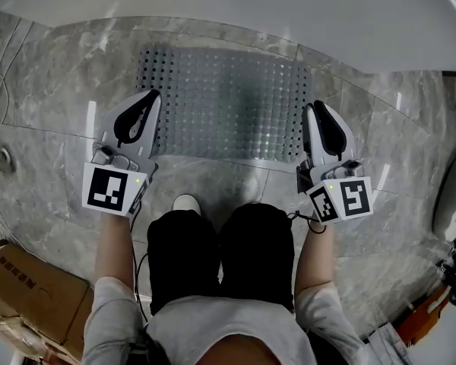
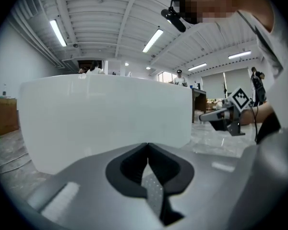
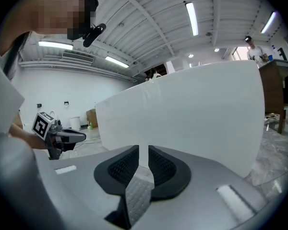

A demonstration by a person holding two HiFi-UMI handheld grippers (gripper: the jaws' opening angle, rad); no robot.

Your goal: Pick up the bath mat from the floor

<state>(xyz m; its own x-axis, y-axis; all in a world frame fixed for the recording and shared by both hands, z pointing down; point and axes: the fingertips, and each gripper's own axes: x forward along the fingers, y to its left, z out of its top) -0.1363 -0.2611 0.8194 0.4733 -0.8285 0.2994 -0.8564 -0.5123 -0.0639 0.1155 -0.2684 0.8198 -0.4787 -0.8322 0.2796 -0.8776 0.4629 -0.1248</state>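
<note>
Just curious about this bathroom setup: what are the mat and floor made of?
Bath mat: likely soft rubber or plastic, matte grey, with a moulded grid of dots. Floor: polished marble or marble-look tile, given grey veining, glare and seams.

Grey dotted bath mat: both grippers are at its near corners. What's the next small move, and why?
Probably close the right gripper first. Its jaws stand slightly apart with the edge of the grey dotted bath mat between them, while the left gripper is shut on its corner. The mat lies flat on the marble floor, so lifting now would likely raise one side only.
</note>
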